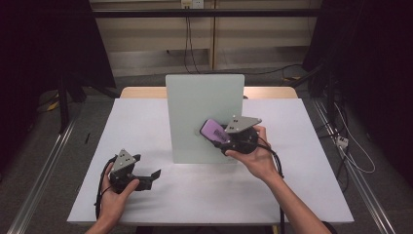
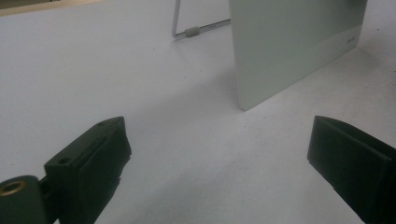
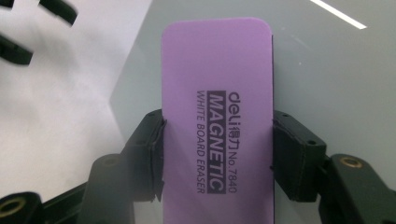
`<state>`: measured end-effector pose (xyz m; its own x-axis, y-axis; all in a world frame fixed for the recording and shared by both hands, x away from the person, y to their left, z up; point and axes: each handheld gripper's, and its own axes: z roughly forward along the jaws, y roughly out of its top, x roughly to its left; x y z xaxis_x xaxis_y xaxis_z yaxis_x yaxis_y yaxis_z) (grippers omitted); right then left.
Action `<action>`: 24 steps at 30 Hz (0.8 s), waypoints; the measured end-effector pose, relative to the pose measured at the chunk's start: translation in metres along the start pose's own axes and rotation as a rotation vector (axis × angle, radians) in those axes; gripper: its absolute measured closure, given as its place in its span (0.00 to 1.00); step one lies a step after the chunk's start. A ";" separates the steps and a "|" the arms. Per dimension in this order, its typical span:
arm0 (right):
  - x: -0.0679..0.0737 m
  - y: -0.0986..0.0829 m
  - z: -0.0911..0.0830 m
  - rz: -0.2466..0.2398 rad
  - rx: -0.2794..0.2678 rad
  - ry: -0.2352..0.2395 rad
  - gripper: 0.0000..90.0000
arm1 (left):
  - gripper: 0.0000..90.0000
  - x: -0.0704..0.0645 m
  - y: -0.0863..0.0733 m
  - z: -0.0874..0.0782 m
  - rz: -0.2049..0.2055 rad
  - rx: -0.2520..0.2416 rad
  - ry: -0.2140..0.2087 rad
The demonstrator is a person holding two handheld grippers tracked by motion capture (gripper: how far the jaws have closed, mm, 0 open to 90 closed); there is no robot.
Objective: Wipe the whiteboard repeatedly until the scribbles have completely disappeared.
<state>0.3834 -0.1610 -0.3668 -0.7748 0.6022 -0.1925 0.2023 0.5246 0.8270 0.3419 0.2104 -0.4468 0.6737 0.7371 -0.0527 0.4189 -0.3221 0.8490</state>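
A pale green-white board (image 1: pixel 204 114) stands upright on a wire stand at the middle of the table. My right gripper (image 1: pixel 221 135) is shut on a purple magnetic whiteboard eraser (image 1: pixel 213 130), held against the lower right of the board's face. In the right gripper view the eraser (image 3: pixel 217 116) sits between both pads (image 3: pixel 152 149), its printed label facing the camera, with the board (image 3: pixel 322 70) behind it. My left gripper (image 1: pixel 148 178) rests low at the table's front left, open, nothing between its fingers. In the left gripper view its jaws stand wide apart around bare table (image 2: pixel 219 154), the board (image 2: pixel 289 46) ahead.
The white table (image 1: pixel 146 126) has a wooden strip (image 1: pixel 141 92) along its far edge. The board's wire stand (image 2: pixel 198 30) reaches back behind it. Black stands and cables flank the table on the grey floor.
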 end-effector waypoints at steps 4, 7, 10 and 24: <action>-0.012 0.008 -0.013 0.011 -0.034 -0.049 0.47 | 0.06 0.000 0.000 0.001 0.000 0.000 -0.002; -0.020 0.013 -0.021 0.025 -0.062 -0.075 0.47 | 0.06 0.000 0.000 0.001 0.001 0.002 -0.001; -0.020 0.012 -0.021 0.029 -0.065 -0.076 0.47 | 0.06 0.000 0.000 0.001 0.001 0.003 0.000; 0.006 -0.011 0.003 -0.005 0.035 0.007 0.47 | 0.06 -0.002 0.000 0.001 0.007 0.006 -0.002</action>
<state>0.3786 -0.1616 -0.3791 -0.7799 0.5956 -0.1926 0.2195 0.5484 0.8069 0.3417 0.2084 -0.4473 0.6776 0.7339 -0.0478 0.4178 -0.3307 0.8462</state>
